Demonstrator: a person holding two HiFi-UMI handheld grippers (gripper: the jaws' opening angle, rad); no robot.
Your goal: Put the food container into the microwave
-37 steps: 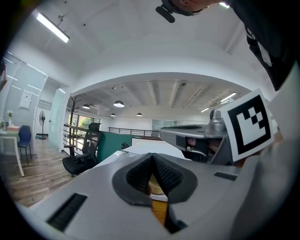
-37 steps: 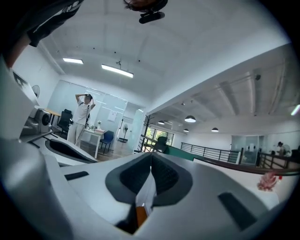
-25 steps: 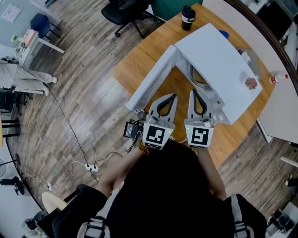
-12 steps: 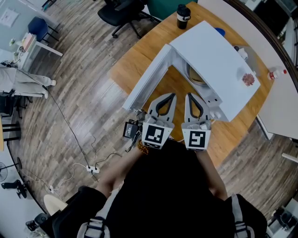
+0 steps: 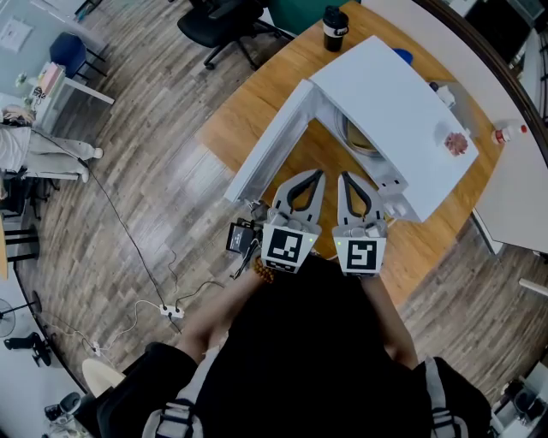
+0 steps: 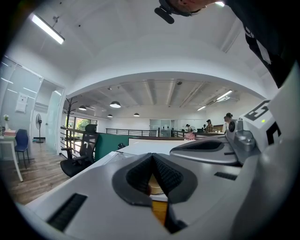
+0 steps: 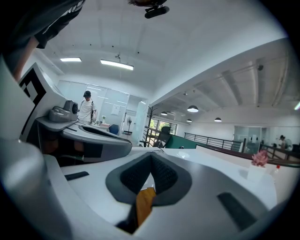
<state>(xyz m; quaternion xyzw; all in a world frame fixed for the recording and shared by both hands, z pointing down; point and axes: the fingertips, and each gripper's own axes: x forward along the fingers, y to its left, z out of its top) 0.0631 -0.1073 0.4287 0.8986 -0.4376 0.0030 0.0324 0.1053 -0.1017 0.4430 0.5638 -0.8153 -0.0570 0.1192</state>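
The white microwave (image 5: 402, 107) stands on a round wooden table (image 5: 257, 94), its door (image 5: 270, 141) swung open to the left. Inside the cavity the curved rim of a tan food container (image 5: 358, 137) shows; the rest is hidden under the microwave's top. My left gripper (image 5: 318, 174) and right gripper (image 5: 344, 176) sit side by side in front of the opening, both shut and empty, short of the container. In the left gripper view the jaws meet at the tips of my left gripper (image 6: 152, 155), with the container (image 6: 153, 186) seen through the gap. My right gripper (image 7: 151, 155) is likewise shut.
A black tumbler (image 5: 334, 27) stands at the table's far edge. A pink item (image 5: 456, 144) lies on the microwave's top, and a red-capped bottle (image 5: 505, 134) sits to the right. A black office chair (image 5: 231, 21) stands beyond the table. Cables and a power strip (image 5: 167, 310) lie on the floor.
Both grippers have drawn back slightly from the microwave opening and come closer together. They stay shut. The door stays open.
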